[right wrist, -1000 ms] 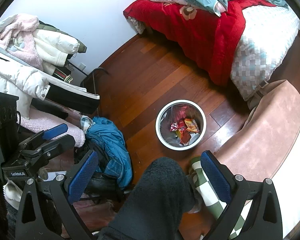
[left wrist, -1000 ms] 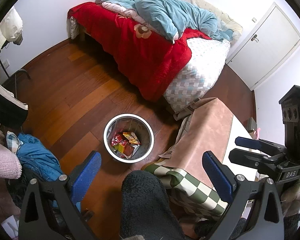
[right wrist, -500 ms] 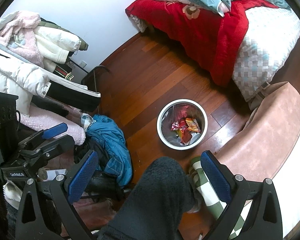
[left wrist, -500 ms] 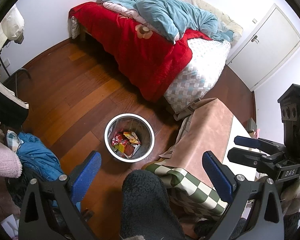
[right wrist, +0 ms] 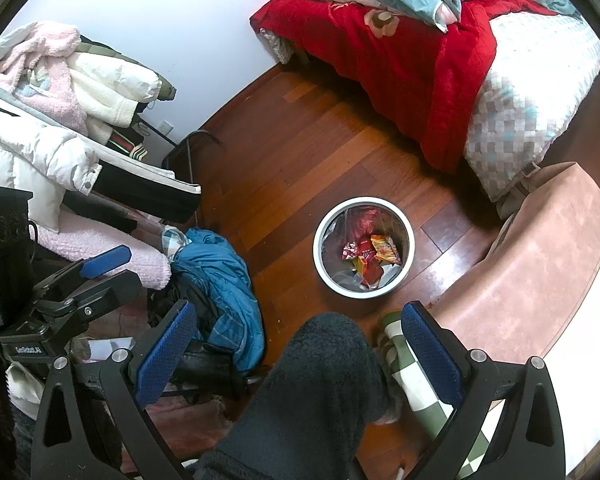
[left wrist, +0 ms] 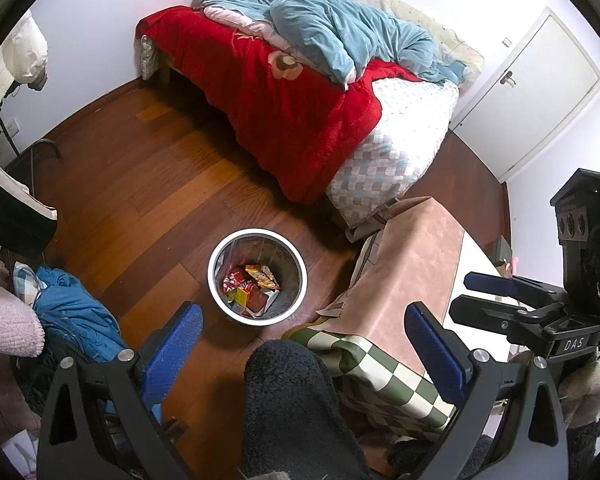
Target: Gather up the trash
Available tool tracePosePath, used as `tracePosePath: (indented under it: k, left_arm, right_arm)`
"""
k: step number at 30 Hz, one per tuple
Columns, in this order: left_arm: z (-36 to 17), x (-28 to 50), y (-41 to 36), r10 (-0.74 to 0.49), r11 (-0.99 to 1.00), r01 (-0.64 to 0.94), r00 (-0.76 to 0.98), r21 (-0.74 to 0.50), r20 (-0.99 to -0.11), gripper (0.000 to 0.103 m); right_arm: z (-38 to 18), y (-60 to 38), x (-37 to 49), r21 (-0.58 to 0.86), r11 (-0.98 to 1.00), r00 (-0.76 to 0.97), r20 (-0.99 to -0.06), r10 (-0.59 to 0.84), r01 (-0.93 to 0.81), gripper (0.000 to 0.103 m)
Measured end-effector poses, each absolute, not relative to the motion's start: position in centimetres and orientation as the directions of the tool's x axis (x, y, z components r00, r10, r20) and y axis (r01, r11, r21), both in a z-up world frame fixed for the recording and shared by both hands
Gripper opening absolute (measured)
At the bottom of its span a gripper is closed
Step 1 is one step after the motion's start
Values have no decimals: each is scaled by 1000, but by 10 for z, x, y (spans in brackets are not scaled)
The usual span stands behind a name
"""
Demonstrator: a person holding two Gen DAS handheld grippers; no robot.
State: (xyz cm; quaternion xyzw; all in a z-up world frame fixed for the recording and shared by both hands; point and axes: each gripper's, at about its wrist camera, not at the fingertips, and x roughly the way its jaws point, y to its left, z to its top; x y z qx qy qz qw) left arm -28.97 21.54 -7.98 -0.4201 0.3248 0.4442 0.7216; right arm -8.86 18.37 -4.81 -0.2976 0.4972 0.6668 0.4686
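A bed [left wrist: 340, 120] with a red blanket [left wrist: 284, 96] fills the far side; nearer, a white bin [left wrist: 257, 278] stands on the wooden floor [left wrist: 140, 184], snack wrappers [left wrist: 250, 286] inside. Left gripper [left wrist: 304, 356] and right gripper [right wrist: 298, 356] both hang wide apart, empty, above it.

The left gripper [left wrist: 302, 338] and right gripper [right wrist: 298, 330] are both hanging side by side, pointing downward. Each one's blue-padded jaws are gaping wide, gripping nothing.

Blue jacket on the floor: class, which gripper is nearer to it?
Left. The left gripper hangs just beside the blue jacket, by the clothes pile; the right gripper is across by the table.
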Motion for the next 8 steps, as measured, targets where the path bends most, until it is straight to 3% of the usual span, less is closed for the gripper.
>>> tracePosePath:
  k: [8]
  left_arm:
    - [-74,-286,214,379,258,-911,401,-321,-834,103]
  right_arm:
    - [-48,180,-93,388,-75,-390,-863,322,-919,103]
